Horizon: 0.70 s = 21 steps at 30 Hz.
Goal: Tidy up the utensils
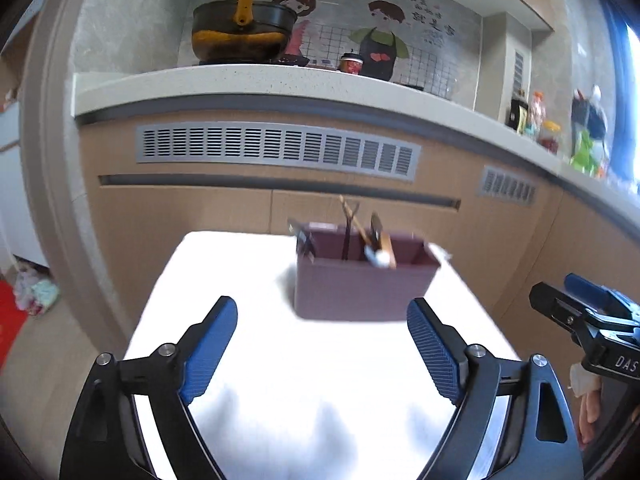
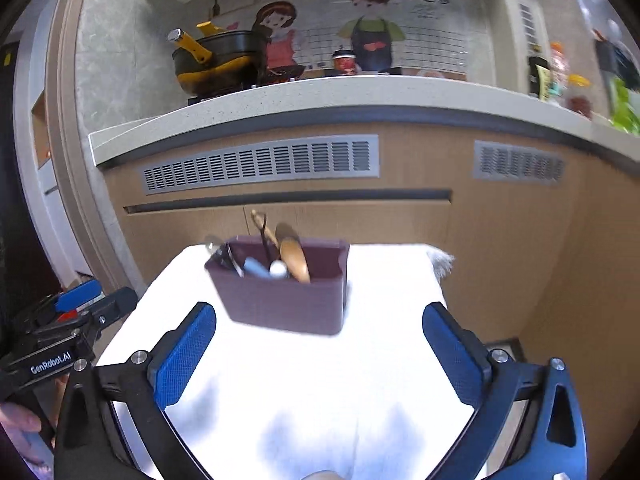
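A maroon rectangular utensil holder [image 1: 362, 290] stands near the far end of a white-covered table [image 1: 256, 364]; it also shows in the right wrist view [image 2: 284, 300]. Several utensils stand in it: wooden-handled ones [image 1: 382, 246], dark chopstick-like sticks [image 1: 348, 232], a wooden spoon [image 2: 294, 258] and a light blue handle [image 2: 256, 268]. My left gripper [image 1: 322, 316] is open and empty, short of the holder. My right gripper [image 2: 320, 324] is open and empty, also short of it. Each gripper shows at the other view's edge: the right one [image 1: 592, 320], the left one [image 2: 68, 320].
Beyond the table runs a wood-fronted kitchen counter [image 1: 280, 84] with vent grilles [image 1: 276, 148]. A black and yellow pan [image 1: 240, 32] and a red cup [image 1: 351, 64] stand on it. Bottles and jars [image 1: 552, 128] line its right part. The floor lies at left [image 1: 36, 356].
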### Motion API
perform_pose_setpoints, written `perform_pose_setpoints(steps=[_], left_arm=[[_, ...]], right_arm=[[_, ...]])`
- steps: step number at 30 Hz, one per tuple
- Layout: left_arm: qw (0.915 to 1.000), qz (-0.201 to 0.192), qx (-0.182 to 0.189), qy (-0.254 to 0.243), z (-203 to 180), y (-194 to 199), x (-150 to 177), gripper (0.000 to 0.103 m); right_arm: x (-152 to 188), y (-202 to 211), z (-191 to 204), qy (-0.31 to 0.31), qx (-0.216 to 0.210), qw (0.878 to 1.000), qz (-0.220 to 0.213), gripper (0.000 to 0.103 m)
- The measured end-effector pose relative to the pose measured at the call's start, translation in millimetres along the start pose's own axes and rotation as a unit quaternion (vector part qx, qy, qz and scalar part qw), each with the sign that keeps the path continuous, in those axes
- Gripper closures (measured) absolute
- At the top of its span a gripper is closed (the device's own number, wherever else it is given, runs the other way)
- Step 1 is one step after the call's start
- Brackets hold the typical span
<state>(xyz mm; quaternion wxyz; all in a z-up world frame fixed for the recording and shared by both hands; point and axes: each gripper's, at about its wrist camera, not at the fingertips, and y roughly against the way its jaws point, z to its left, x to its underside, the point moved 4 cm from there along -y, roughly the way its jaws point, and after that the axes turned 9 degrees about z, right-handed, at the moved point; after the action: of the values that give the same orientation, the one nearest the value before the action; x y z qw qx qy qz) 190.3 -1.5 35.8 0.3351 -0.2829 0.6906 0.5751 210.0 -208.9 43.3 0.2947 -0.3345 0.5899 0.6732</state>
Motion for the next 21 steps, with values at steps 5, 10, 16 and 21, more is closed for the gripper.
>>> perform_pose_setpoints(steps=[5,10,16,21], left_arm=[[0.9988,0.001,-0.026,-0.041,-15.0,22.8,38.3,0.004],[0.9996,0.004,-0.021,-0.019,-18.9,37.1,54.0,0.003],[0.9995,-0.003,-0.027,-0.014,-18.7,41.8,53.1,0.003],[0.9994,0.008,-0.030,-0.015,-19.3,37.8,53.3,0.003]], right_arm=[[40.7,13.7,-1.3,0.006,0.058,0.998,0.003,0.000],[61.0,27.0,-4.7,0.000,0.070,0.998,0.006,0.000],[68.3,35.1,-2.0,0.016,0.079,0.997,-0.006,0.000],[68.0,32.5,-3.9,0.012,0.071,0.997,-0.002,0.000]])
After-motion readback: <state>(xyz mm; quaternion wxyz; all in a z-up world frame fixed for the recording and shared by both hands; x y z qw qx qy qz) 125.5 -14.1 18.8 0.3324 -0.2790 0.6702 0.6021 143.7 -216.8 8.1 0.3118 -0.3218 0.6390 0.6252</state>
